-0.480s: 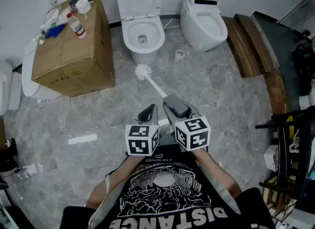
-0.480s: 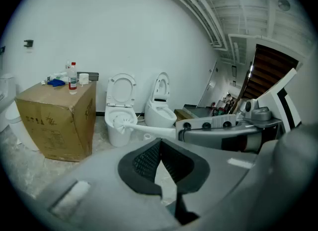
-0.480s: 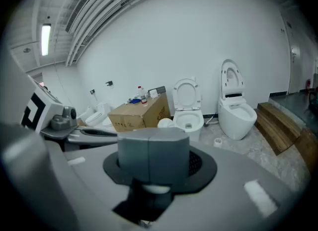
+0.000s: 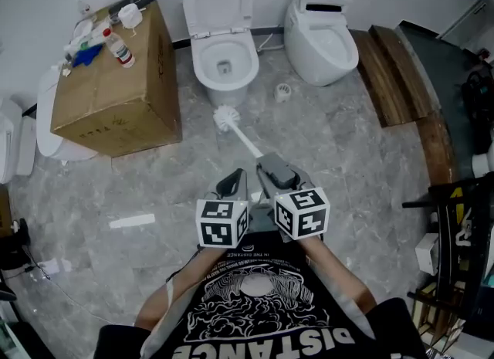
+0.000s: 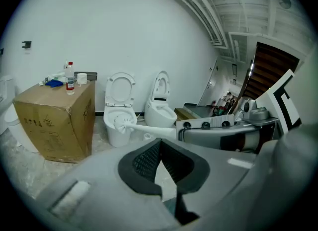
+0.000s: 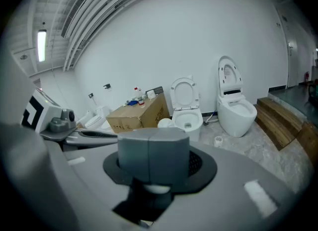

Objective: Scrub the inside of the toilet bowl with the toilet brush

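Closest in, the right gripper (image 4: 272,169) is clamped tight on the handle of the toilet brush (image 4: 241,140). The left gripper (image 4: 233,181), just beside it at nine o'clock, has its jaws pinched together on nothing. The bristle head points out toward eleven o'clock, short of the toilet bowl (image 4: 201,62), whose lid is up. To me this is the approach: next the head must go over the rim and down inside.

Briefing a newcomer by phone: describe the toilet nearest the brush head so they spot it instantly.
Find the cardboard box by the back wall. The toilet stands just right of it, lid raised. Unlike the taller, egg-shaped toilet further right, its bowl is low and round.
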Available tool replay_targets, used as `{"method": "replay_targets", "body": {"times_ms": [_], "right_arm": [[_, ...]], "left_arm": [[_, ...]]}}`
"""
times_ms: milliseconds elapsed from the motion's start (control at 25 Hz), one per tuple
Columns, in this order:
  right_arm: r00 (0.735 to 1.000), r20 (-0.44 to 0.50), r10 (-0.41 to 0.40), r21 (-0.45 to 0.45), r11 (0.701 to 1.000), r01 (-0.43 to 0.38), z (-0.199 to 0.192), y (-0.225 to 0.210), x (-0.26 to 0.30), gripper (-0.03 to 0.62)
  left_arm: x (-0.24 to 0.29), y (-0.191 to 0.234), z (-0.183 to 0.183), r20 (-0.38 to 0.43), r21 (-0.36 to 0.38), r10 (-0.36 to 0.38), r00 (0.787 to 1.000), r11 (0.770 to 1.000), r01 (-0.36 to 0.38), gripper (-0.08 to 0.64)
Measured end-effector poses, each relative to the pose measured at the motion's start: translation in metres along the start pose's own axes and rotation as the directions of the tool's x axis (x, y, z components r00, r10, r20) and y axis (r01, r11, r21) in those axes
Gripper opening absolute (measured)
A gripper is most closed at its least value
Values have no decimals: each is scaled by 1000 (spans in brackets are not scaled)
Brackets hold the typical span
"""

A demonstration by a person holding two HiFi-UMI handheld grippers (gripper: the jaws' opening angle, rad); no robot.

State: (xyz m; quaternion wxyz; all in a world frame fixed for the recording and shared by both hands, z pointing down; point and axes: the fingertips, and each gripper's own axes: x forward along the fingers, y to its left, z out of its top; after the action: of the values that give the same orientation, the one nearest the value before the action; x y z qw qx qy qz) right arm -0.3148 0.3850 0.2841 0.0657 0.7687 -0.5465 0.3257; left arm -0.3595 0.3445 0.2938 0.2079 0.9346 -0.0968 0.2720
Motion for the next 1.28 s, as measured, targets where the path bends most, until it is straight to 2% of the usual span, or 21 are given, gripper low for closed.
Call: {"method": "replay_targets", "body": {"times_ms": [280,760,1000,1280], "right_arm": [[999,-14,33,35,999,-33,11,-33,28,150],[992,-57,113,85,990,-108,65,-123,90,150],[987,-66,144,111,985,-136,88,-170,118,150],[977,-77,199,115,975,-189,104,-190,145,150]], "left_arm": [[38,10,15,-17,-11,35,999,999,-35,-9],[137,17,68,-72,-45,125,990,991,-128,-8],[186,15,92,-84,-17,164,983,986,-166,-8],[210,25,118,-75,-26,225,971,973,-227,-8]]}}
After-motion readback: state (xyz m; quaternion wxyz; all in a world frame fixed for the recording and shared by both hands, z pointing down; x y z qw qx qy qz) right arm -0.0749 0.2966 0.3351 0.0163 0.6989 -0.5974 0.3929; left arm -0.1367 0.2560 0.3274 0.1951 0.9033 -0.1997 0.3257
